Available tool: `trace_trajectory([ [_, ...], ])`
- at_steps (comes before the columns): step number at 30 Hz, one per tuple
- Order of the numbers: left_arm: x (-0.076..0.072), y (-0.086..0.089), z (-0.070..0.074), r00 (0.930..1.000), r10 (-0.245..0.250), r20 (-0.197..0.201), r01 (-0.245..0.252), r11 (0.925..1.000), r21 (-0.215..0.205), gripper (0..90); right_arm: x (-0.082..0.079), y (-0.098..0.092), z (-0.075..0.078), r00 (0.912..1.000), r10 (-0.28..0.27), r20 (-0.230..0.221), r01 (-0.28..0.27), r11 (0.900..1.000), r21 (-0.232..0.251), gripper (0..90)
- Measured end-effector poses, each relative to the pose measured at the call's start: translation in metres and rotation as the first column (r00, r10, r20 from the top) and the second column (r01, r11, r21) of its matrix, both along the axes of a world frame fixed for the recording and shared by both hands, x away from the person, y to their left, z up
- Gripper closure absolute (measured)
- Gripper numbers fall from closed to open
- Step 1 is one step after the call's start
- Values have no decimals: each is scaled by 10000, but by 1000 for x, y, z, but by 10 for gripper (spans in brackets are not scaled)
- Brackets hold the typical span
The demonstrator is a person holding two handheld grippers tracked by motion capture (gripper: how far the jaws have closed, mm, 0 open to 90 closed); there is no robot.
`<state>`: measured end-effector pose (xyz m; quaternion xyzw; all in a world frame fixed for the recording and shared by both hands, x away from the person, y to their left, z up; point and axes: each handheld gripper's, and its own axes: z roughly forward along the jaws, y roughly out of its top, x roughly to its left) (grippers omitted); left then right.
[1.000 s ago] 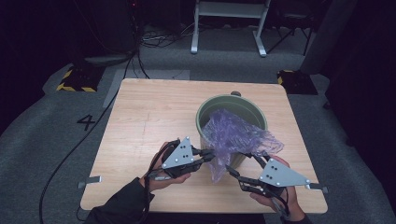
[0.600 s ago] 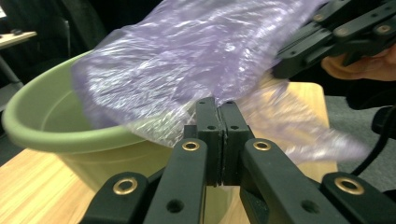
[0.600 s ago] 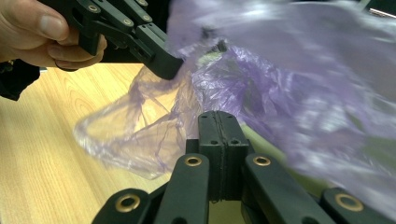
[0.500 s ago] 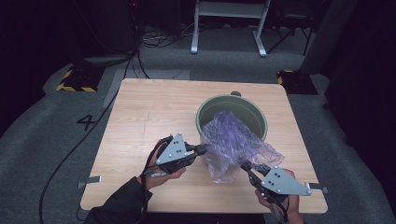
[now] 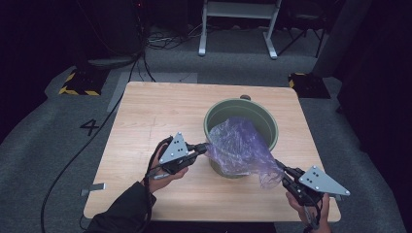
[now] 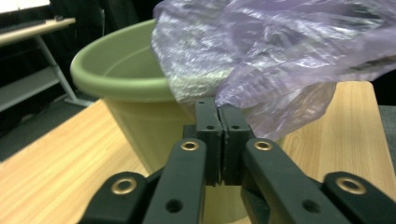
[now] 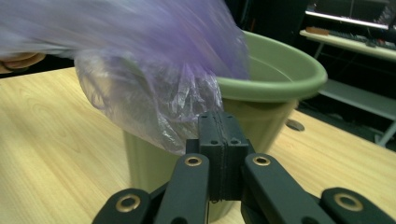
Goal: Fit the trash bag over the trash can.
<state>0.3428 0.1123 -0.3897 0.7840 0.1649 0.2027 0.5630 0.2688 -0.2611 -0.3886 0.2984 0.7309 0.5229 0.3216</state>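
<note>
A thin purple plastic bag (image 5: 240,148) is stretched across the near rim of a green bucket (image 5: 241,108) that stands on the wooden table (image 5: 155,111). My left gripper (image 5: 206,146) is shut on the bag's left edge, just left of the bucket. In the left gripper view its pads pinch the bag (image 6: 280,51) in front of the bucket (image 6: 126,79). My right gripper (image 5: 278,167), at the near right of the bucket, has just closed and is shut on the bag's lower right corner. The right gripper view has the bag (image 7: 154,88) bunched at the closed pads, bucket (image 7: 280,74) behind.
A small dark disc (image 5: 245,97) lies on the table just behind the bucket. Cables (image 5: 73,160) trail over the grey floor at the left, and a white stand (image 5: 238,24) is beyond the table. A grey clip (image 5: 92,188) sticks out at the table's near left corner.
The right gripper has moved toward the near right corner of the table, pulling the bag out over the bucket's rim. The left gripper has shifted slightly with its edge of the bag.
</note>
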Motion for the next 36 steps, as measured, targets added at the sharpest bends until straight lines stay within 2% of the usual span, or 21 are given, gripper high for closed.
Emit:
trace_trajectory([
  [4,-6,1,-1,9995,-331,11,331,9994,-107,784,-2,2,0,9997,202,147,-201,9998,-75,875],
  [5,-8,0,1,9993,-377,33,377,9992,-112,730,-4,3,1,9992,314,232,-312,9995,-83,871],
  [6,-10,0,3,9988,-496,-51,495,9986,-189,615,-6,5,2,9984,423,369,-419,9990,-122,872],
  [8,-13,-1,7,9965,-814,-209,806,9961,-344,471,-8,6,5,9974,530,496,-523,9985,-140,876],
  [10,-19,-2,12,9950,-993,-133,986,9940,-471,320,-10,8,7,9965,583,604,-571,9981,-215,877],
  [12,-24,-2,17,9930,-1177,120,1182,9911,-610,249,-11,8,8,9959,606,676,-591,9980,-234,877],
  [14,-28,-3,22,9892,-1461,121,1466,9873,-609,206,-11,8,9,9958,582,711,-568,9981,-220,877],
  [17,-34,-9,31,9869,-1574,361,1593,9856,-574,188,-10,9,10,9953,626,740,-606,9977,-288,877],
  [19,-36,-15,36,9896,-1343,517,1363,9900,-363,192,-10,10,10,9952,670,714,-648,9974,-321,877],
  [21,-35,-22,40,9919,-1097,643,1109,9937,-149,249,-10,11,10,9949,720,708,-697,9969,-352,877],
  [23,-32,-28,42,9928,-829,863,815,9965,195,373,-9,12,11,9945,772,710,-745,9964,-397,877],
  [25,-31,-28,43,9848,-1192,1261,1168,9928,267,566,-9,12,11,9943,812,691,-784,9960,-430,877],
  [26,-30,-29,43,9831,-1156,1422,1120,9931,333,638,-9,12,11,9943,812,695,-784,9960,-430,877],
  [27,-28,-28,44,9825,-1128,1483,1098,9936,281,679,-9,11,11,9941,825,711,-795,9959,-440,877],
  [29,-24,-25,45,9849,-1086,1350,1099,9939,-23,762,-10,10,11,9943,746,760,-718,9967,-390,877],
  [32,-16,-19,47,9878,-671,1405,708,9973,-218,859,-11,6,12,9941,642,869,-617,9976,-314,878],
  [36,-1,-14,45,9922,-272,1220,310,9991,-290,897,-7,1,12,9956,460,814,-453,9989,-105,881],
])
